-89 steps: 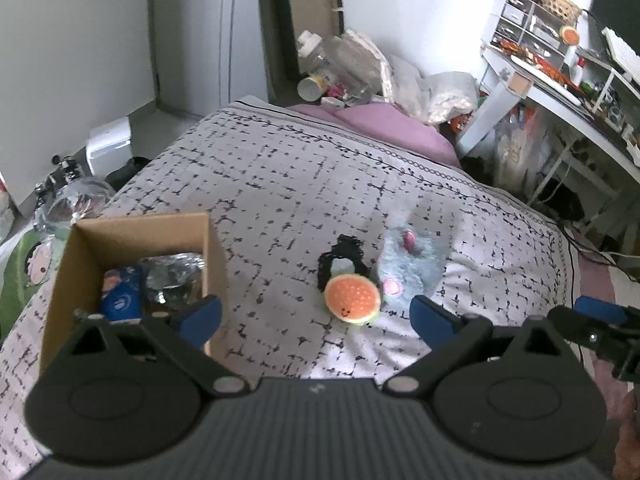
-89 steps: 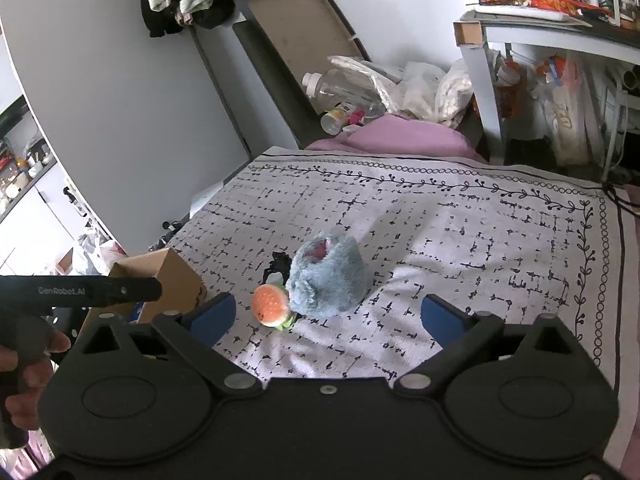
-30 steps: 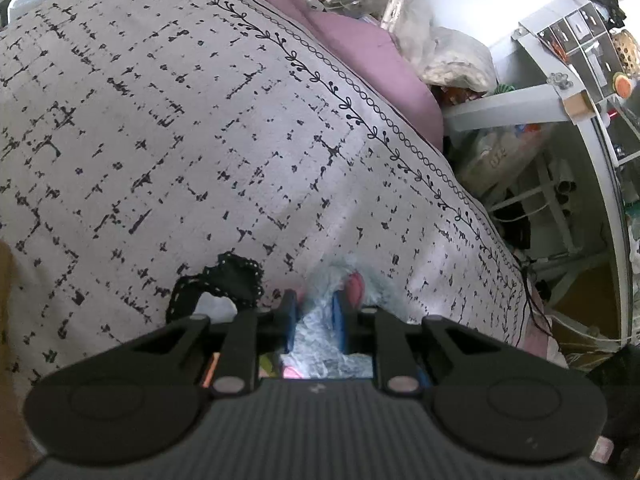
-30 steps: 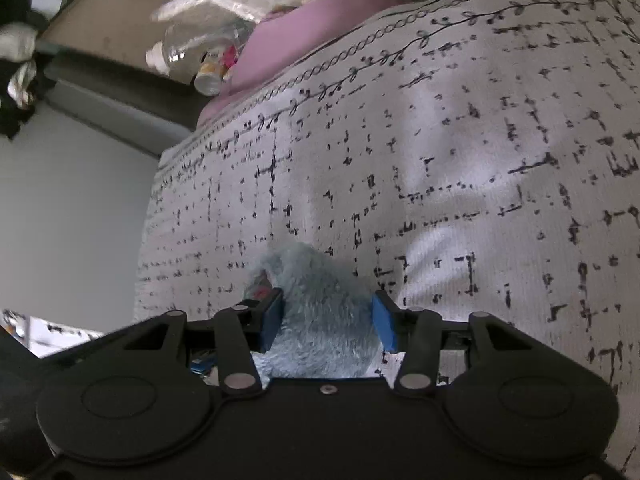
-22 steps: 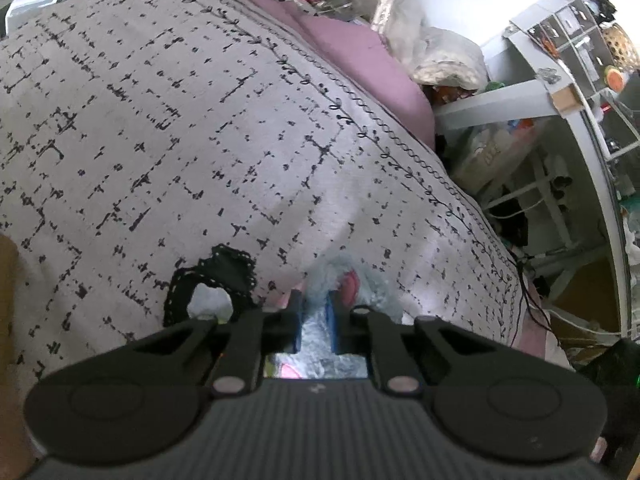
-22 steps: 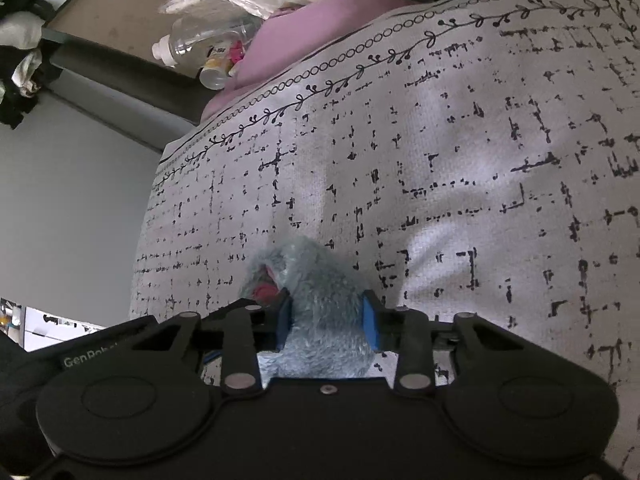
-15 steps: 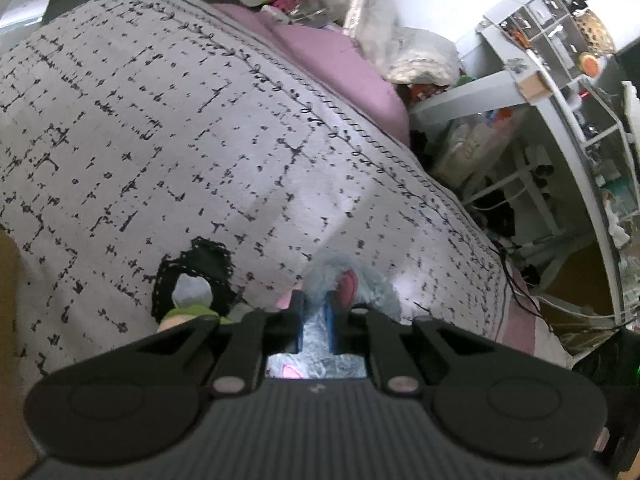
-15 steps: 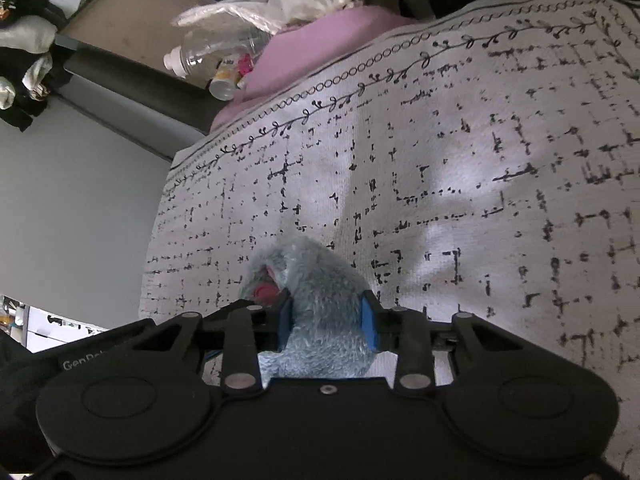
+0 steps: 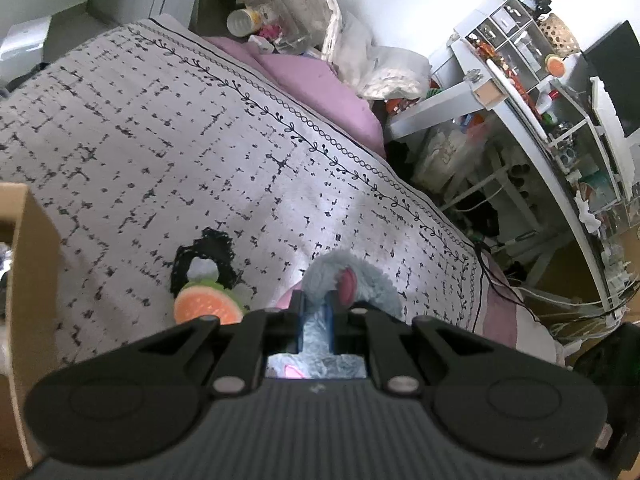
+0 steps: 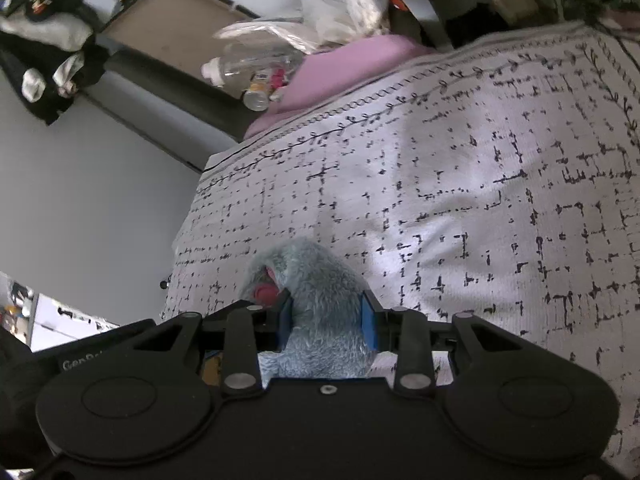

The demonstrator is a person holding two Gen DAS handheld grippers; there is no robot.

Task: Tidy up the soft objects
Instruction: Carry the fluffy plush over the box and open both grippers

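Note:
A fluffy grey-blue plush toy (image 9: 360, 280) with pink ears is held by both grippers above the patterned bedspread (image 9: 160, 152). My left gripper (image 9: 315, 312) is shut on a thin part of it. My right gripper (image 10: 326, 322) is shut on its body; the plush also shows in the right wrist view (image 10: 316, 280). An orange slice-shaped plush (image 9: 206, 306) with a green rim lies on the bed left of the left gripper, next to a black lace item (image 9: 204, 254). A cardboard box (image 9: 24, 264) stands at the far left.
A purple pillow (image 9: 320, 88) and bottles (image 9: 260, 20) lie at the bed's head. A cluttered white desk (image 9: 520, 92) with cables stands to the right. A grey wall (image 10: 80, 200) lies left of the bed in the right wrist view.
Both grippers have closed on the grey-blue plush and lifted it off the bed. The orange plush and more of the box have come into the left wrist view.

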